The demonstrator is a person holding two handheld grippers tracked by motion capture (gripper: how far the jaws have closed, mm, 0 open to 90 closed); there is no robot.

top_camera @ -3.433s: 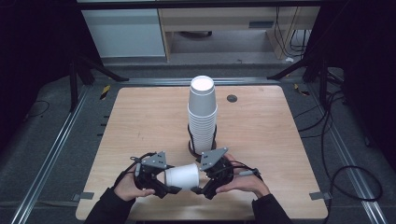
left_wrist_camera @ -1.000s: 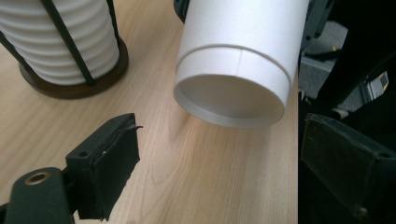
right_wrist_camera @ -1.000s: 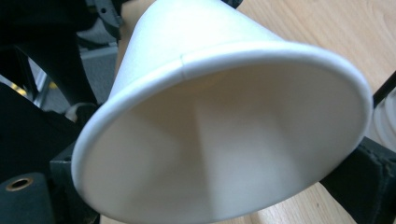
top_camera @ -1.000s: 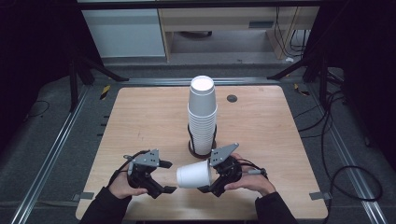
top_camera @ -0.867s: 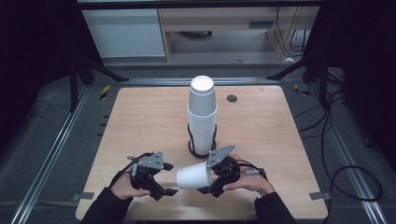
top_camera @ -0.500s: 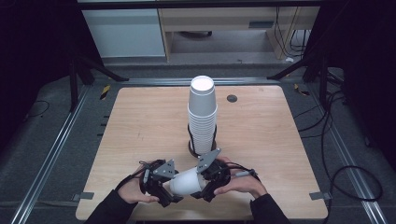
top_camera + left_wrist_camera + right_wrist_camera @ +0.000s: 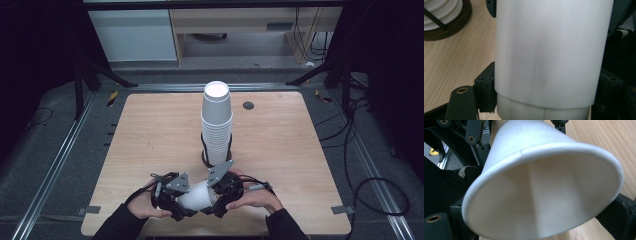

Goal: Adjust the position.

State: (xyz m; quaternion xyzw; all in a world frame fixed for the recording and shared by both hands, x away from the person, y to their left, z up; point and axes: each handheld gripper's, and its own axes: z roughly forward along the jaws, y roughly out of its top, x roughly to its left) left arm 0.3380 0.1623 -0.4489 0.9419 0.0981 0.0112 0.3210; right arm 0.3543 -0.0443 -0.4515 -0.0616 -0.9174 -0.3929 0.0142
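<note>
At the bottom middle of the high view, the left claw (image 7: 181, 204) has just been closing and now pinches the narrow end of the white paper cup (image 7: 197, 196), lying sideways above the wooden table (image 7: 150, 135), while the right claw (image 7: 216, 197) grips its wide rim end, likely to pull stuck cups apart.

Tall cup stack (image 7: 216, 125) on its dark ring base (image 7: 206, 157) stands mid-table, just beyond both grippers; it blocks the straight path forward. Wide bare wood left and right of stack on table (image 7: 150, 130). Small dark disc (image 7: 248, 105) far right-centre, well apart. Near edge crowded: left gripper (image 7: 181, 206), right gripper (image 7: 212, 202), white cup (image 7: 196, 196) between them.
</note>
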